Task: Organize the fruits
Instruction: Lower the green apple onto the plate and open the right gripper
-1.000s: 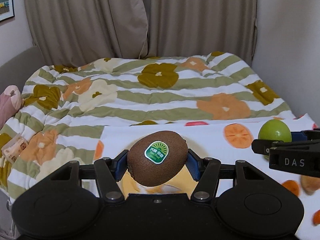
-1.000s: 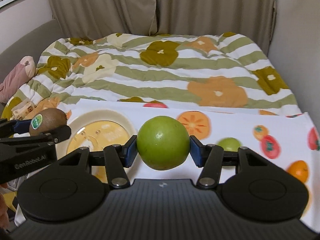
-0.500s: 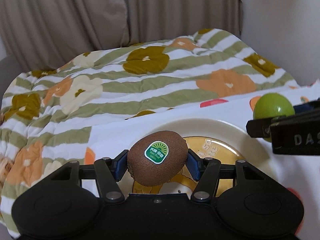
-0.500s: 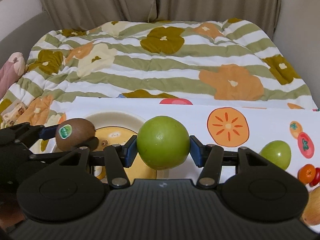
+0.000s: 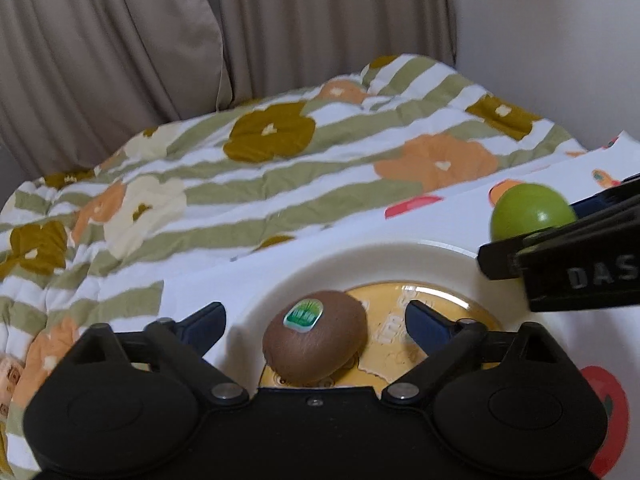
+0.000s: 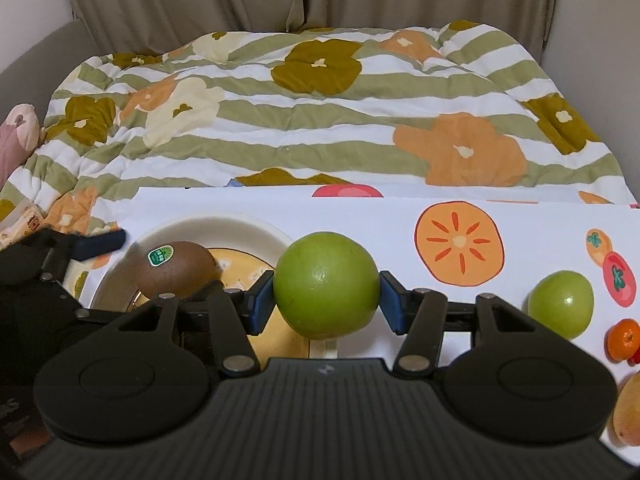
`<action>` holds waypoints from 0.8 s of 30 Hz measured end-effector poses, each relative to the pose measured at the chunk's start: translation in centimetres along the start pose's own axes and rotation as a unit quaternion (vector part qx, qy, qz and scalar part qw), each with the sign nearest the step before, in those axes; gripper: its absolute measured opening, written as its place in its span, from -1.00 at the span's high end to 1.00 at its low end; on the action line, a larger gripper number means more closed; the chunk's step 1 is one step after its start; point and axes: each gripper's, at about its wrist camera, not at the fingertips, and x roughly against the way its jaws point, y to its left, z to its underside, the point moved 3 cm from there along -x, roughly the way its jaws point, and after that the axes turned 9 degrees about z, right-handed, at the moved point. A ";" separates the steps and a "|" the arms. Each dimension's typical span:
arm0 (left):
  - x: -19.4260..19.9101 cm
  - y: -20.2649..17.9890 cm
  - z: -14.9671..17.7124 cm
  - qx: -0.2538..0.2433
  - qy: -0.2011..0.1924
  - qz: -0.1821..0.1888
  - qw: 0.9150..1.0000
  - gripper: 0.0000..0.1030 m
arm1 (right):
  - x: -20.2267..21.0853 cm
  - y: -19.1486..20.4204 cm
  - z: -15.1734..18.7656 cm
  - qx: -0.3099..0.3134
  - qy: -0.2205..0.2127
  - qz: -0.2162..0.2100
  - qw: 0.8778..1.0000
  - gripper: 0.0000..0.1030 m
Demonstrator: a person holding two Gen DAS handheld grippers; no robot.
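Note:
A brown kiwi [image 5: 315, 337] with a green sticker lies on the cream plate [image 5: 360, 258] with a yellow centre. My left gripper [image 5: 316, 320] is open, its blue pads apart on either side of the kiwi and not touching it. The kiwi [image 6: 176, 268] and plate [image 6: 240, 226] also show in the right wrist view. My right gripper [image 6: 327, 294] is shut on a green round fruit [image 6: 327, 285], held above the plate's right edge. That fruit also shows in the left wrist view [image 5: 530, 210].
A second green fruit [image 6: 561, 304], a small orange fruit [image 6: 623, 339] and a yellow-orange fruit [image 6: 628, 410] lie on the fruit-print cloth [image 6: 520, 216] at right. A striped floral quilt [image 6: 300, 120] covers the bed behind. A pink plush [image 6: 16, 136] lies far left.
My left gripper lowered over the plate and opened, letting the kiwi go onto the plate. My right gripper moved toward the plate, still holding the green fruit.

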 end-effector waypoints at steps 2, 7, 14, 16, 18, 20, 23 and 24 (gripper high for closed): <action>0.6 0.2 0.1 0.000 0.004 0.006 1.000 -0.91 | 0.1 0.0 -0.3 0.003 -0.001 -0.007 1.000 -0.34; 1.9 0.7 0.8 0.016 0.013 0.010 1.000 -0.91 | -0.3 0.8 -0.8 0.019 0.002 -0.022 1.000 -0.35; 4.1 1.2 2.2 0.034 0.017 -0.006 0.999 -0.91 | -0.7 3.2 -1.1 0.069 -0.015 -0.033 0.997 -0.21; 4.3 1.3 2.6 0.041 0.020 -0.007 0.999 -0.91 | -1.4 3.7 -0.8 0.076 -0.004 -0.041 0.996 0.11; 4.5 1.4 3.0 0.046 0.024 -0.009 0.999 -0.91 | -1.6 3.9 -0.4 0.069 0.002 -0.048 0.996 0.11; 4.7 1.5 3.3 0.049 0.026 -0.008 0.998 -0.91 | -1.1 3.8 -0.3 0.068 -0.011 -0.048 0.996 0.10; 5.2 1.8 3.7 0.051 0.024 -0.014 0.998 -0.92 | -0.5 3.5 -0.3 0.060 -0.014 -0.050 0.997 -0.07; 5.4 1.9 3.7 0.052 0.023 -0.013 0.998 -0.92 | -0.4 3.5 -0.2 0.059 -0.011 -0.052 0.997 -0.12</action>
